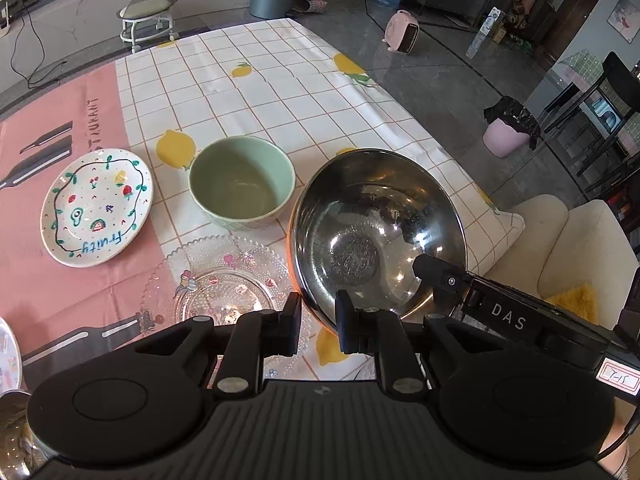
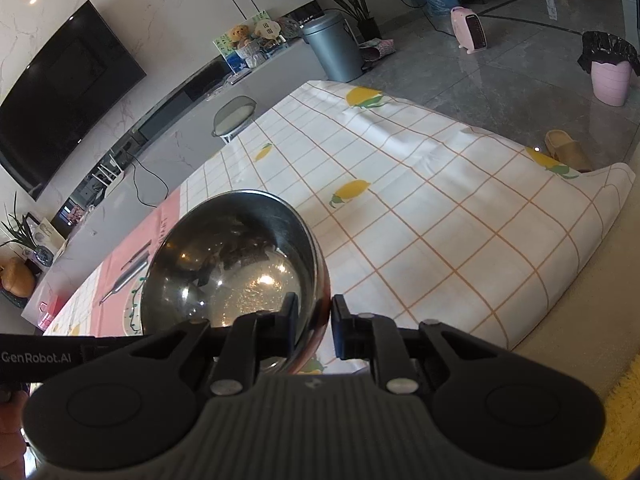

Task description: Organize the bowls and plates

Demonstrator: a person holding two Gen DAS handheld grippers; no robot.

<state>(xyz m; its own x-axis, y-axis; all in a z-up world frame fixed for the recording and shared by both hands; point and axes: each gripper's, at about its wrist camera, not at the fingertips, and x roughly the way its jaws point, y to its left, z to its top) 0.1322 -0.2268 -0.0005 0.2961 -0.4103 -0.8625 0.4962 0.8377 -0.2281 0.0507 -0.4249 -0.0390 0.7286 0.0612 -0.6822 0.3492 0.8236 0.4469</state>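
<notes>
A large steel bowl (image 1: 372, 232) (image 2: 232, 264) is tilted over the checked tablecloth (image 1: 280, 80), held from two sides. My left gripper (image 1: 319, 322) is shut on its near rim, one finger inside and one outside. My right gripper (image 2: 315, 320) is shut on the rim at the bowl's right side; one of its fingers (image 1: 430, 270) shows inside the bowl in the left wrist view. A green bowl (image 1: 242, 182) stands behind and to the left. A fruit-painted plate (image 1: 97, 207) lies further left. A clear glass plate (image 1: 224, 280) lies just left of the steel bowl.
Part of another plate (image 1: 8, 352) and a metal vessel (image 1: 12, 432) show at the left edge. The table's right edge drops to a cream seat (image 1: 560, 240). A pink bin (image 1: 506, 136) and a stool (image 1: 148, 12) stand on the floor beyond.
</notes>
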